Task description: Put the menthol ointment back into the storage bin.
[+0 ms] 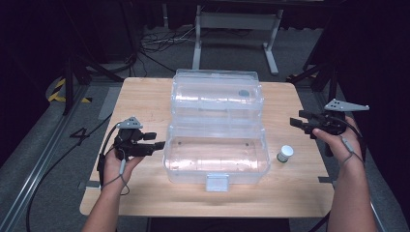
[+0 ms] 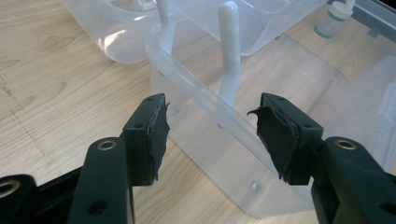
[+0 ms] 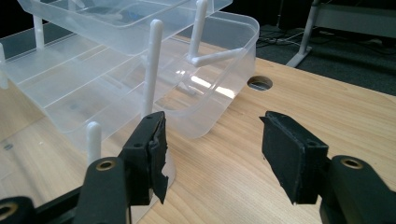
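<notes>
A clear plastic box (image 1: 216, 154) stands open in the middle of the wooden table (image 1: 145, 99), its upper tray (image 1: 217, 94) swung back on white arms. My left gripper (image 1: 155, 141) is at the box's left end, open; in the left gripper view its jaws (image 2: 210, 128) stand wide apart just before the box's corner rim (image 2: 196, 91), pads off the plastic. My right gripper (image 1: 296, 123) hovers open, clear of the box's right end; in the right gripper view its jaws (image 3: 212, 140) are empty above bare wood, with the box (image 3: 93, 88) ahead to the left.
A small bottle with a white cap (image 1: 285, 153) stands right of the box, also in the left gripper view (image 2: 332, 21). The box latch (image 1: 216, 182) hangs at the front. A cable hole (image 3: 260, 83) is in the tabletop. A white frame (image 1: 237, 21) and cables lie behind.
</notes>
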The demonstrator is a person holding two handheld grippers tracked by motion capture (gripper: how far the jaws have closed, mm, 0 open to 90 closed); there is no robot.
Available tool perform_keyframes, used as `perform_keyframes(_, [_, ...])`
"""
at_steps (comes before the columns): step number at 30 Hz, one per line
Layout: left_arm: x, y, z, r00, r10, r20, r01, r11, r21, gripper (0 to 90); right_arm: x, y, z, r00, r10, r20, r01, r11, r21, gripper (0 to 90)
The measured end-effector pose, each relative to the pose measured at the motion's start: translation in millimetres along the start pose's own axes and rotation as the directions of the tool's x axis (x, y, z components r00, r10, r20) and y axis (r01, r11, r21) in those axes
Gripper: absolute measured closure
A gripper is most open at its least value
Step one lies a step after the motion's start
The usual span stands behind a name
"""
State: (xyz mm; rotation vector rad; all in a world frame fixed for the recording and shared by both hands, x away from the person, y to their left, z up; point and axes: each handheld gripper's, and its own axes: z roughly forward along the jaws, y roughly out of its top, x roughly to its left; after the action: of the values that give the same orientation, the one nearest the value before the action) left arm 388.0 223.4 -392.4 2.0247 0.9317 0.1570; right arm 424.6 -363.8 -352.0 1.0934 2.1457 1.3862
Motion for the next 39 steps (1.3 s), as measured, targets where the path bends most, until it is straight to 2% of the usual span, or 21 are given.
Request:
perform_keyframes(3, [-0.1,-1.2,1.5,1.0000,0.004,0.000,-0.004,0.9999,0.010,43.5,2.1,-0.6,-2.6,0.9997,0.002,-0.025,-0.002,1.000,0.018,41.6])
perform_keyframes(5, [-0.4,-2.2,1.9,0.9998,0.015,-0.012,-0.015,0.9997,0.018,43.5,3.6,-0.8,-4.1,0.9996,-0.013,-0.024,0.014,0.999,0.049,43.3])
perform_keyframes(8, [0.5,-2.1,2.1,0.9999,0.007,-0.010,-0.007,0.9998,0.018,43.3,5.2,-0.6,-5.0,0.9989,-0.042,-0.018,0.044,0.996,0.084,44.7])
perform_keyframes(10, [0.8,-2.5,3.0,0.9999,0.006,-0.010,-0.006,0.9998,0.020,43.0,5.0,-0.9,-4.1,0.9972,-0.063,-0.040,0.067,0.993,0.101,45.5])
perform_keyframes(12, [1.1,-2.5,3.9,1.0000,-0.002,-0.002,0.002,0.9998,0.021,43.0,5.9,-1.7,-3.2,0.9958,-0.057,-0.072,0.065,0.990,0.121,47.0])
perform_keyframes(14, [0.6,-1.9,4.6,0.9999,-0.007,0.008,0.007,0.9997,0.021,43.0,7.2,-2.4,-2.8,0.9953,-0.061,-0.075,0.072,0.986,0.149,47.7])
perform_keyframes(16, [-0.4,-2.0,5.0,1.0000,0.000,-0.003,0.000,0.9997,0.023,43.3,8.8,-3.0,-2.5,0.9946,-0.067,-0.079,0.080,0.981,0.178,52.2])
perform_keyframes(19, [1.0,-2.3,5.2,1.0000,-0.003,-0.001,0.003,0.9997,0.024,43.0,12.3,-4.6,0.2,0.9919,-0.078,-0.100,0.100,0.966,0.237,53.8])
perform_keyframes(20, [1.4,-2.7,5.4,1.0000,-0.005,-0.002,0.005,0.9997,0.026,43.0,12.3,-4.6,0.2,0.9919,-0.078,-0.100,0.100,0.966,0.237,53.8])
perform_keyframes(21, [2.2,-3.4,5.6,1.0000,-0.007,-0.006,0.007,0.9996,0.028,42.9,12.9,-4.8,1.3,0.9913,-0.085,-0.100,0.108,0.960,0.256,53.7])
perform_keyframes(23, [3.3,-4.0,5.5,0.9999,-0.008,-0.014,0.008,0.9994,0.035,42.7,13.5,-5.1,3.3,0.9900,-0.106,-0.093,0.130,0.942,0.309,53.3])
perform_keyframes(24, [4.0,-4.4,5.6,0.9998,-0.006,-0.020,0.007,0.9993,0.036,42.4,13.9,-5.3,4.5,0.9904,-0.111,-0.082,0.132,0.932,0.337,51.7])
perform_keyframes(25, [4.1,-4.8,5.3,0.9996,-0.014,-0.024,0.014,0.9992,0.038,42.3,14.5,-5.6,5.4,0.9916,-0.104,-0.077,0.125,0.926,0.356,50.9])
perform_keyframes(29, [7.6,-5.7,3.8,0.9996,-0.024,-0.014,0.024,0.9993,0.028,42.1,16.0,-7.2,8.4,0.9916,-0.075,-0.105,0.110,0.920,0.377,47.0])
perform_keyframes(31, [8.9,-6.6,3.3,0.9993,-0.034,-0.017,0.034,0.9992,0.022,41.9,16.4,-7.9,9.5,0.9885,-0.091,-0.121,0.133,0.904,0.406,45.8])
perform_keyframes(32, [9.4,-7.1,3.2,0.9991,-0.038,-0.018,0.039,0.9990,0.022,41.9,16.9,-8.5,10.3,0.9892,-0.087,-0.118,0.129,0.897,0.423,45.8])
perform_keyframes(34, [10.9,-7.7,3.1,0.9991,-0.038,-0.020,0.038,0.9990,0.023,41.9,16.9,-9.5,11.9,0.9890,-0.092,-0.116,0.134,0.889,0.438,45.1])
perform_keyframes(35, [11.1,-7.8,3.0,0.9991,-0.038,-0.020,0.039,0.9990,0.024,41.9,16.9,-10.4,13.3,0.9885,-0.097,-0.116,0.139,0.881,0.451,44.8])
perform_keyframes(39, [11.5,-8.0,3.6,0.9990,-0.039,-0.022,0.040,0.9988,0.028,41.8,17.6,-13.3,17.0,0.9866,-0.091,-0.136,0.144,0.872,0.467,43.8])
